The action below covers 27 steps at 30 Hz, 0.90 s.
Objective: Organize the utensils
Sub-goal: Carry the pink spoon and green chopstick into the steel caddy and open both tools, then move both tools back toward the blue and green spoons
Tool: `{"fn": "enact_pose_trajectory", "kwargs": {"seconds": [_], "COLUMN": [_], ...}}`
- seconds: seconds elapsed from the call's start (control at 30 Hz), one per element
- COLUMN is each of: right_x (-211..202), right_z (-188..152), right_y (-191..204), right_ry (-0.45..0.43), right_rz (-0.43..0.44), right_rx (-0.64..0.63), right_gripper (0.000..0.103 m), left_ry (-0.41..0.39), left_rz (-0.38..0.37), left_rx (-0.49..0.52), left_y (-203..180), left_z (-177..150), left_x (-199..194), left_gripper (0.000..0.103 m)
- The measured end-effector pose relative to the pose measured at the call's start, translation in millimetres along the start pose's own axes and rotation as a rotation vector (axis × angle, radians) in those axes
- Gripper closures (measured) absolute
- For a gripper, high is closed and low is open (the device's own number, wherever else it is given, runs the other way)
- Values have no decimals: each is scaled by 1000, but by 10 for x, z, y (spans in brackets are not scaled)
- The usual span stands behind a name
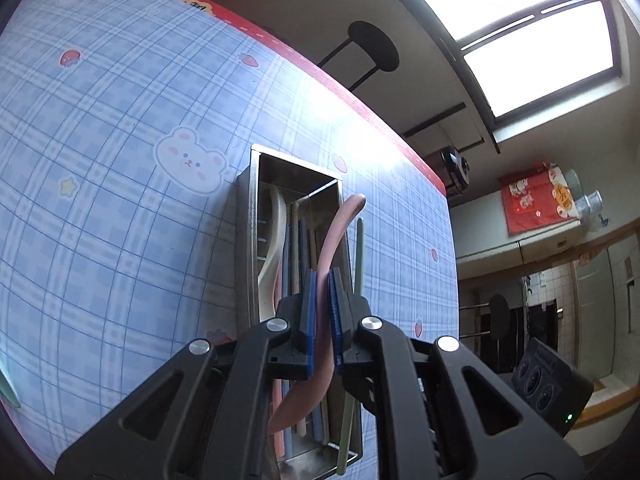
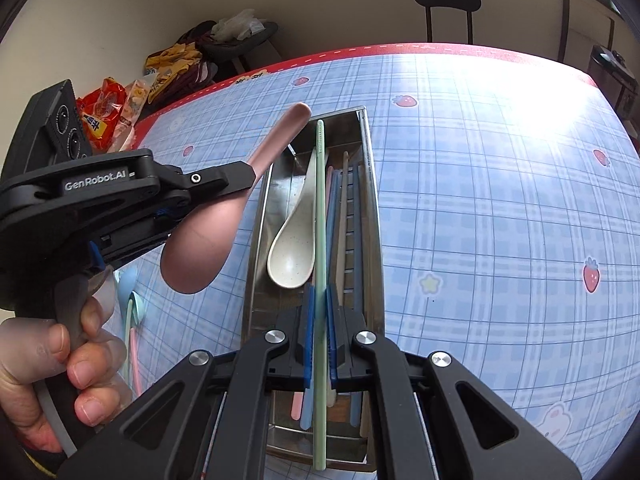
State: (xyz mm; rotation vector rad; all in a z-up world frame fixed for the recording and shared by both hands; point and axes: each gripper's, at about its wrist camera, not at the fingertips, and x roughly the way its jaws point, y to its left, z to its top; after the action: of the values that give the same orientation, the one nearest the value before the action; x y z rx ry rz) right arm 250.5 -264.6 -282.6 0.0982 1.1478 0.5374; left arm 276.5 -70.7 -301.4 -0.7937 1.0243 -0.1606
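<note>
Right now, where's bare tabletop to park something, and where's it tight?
Free: the checked cloth right of the metal tray, out to the red border. Crowded: the tray itself, holding a white spoon and chopsticks, with the left gripper clamping a pink spoon and the right gripper clamping a green chopstick above it.

Surface (image 2: 480, 200): covered by a blue plaid cloth printed with strawberries, stars and bear faces, red border along the far edge. Round-backed black chair (image 2: 447, 0): stands beyond the far edge. Bright window (image 1: 536, 44): upper right of the left view. Red hanging cloth (image 1: 532, 204): on the wall below it. Snack packets (image 2: 108, 112): heaped past the left corner.
</note>
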Motion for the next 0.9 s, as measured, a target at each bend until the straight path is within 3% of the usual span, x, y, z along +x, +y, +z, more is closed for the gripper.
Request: {"fn": "enact_pose_trajectory", "kwargs": {"seconds": [0.33,0.57,0.6,0.67,0.8,0.9], "right_x": [151,228,236,247,187,110], "right_z": [123,226,233,264,263,253], "right_y": [-119,-77,-74,-73,-95,-47], "right_ry": [1,3,5,5,-4,-20], "right_rz": [-20,-22,-25,-39,-29,-38], "right_rx": [33,27,27,31,45,32], "right_gripper": [97,97,97,96,94,82], "left_ry": [-22,-22,-22,-31,-54,-72], "left_rz": [13,32,34,39,25,35], "left_rx": [-149,-137,-128,-100,-56,-14], "left_y": [153,75,54,8,-78,-111], "left_z": [57,177,190,230,311,358], "left_x": [319,463,476,466,337,179], "left_gripper": [92,93,91,67,63,58]}}
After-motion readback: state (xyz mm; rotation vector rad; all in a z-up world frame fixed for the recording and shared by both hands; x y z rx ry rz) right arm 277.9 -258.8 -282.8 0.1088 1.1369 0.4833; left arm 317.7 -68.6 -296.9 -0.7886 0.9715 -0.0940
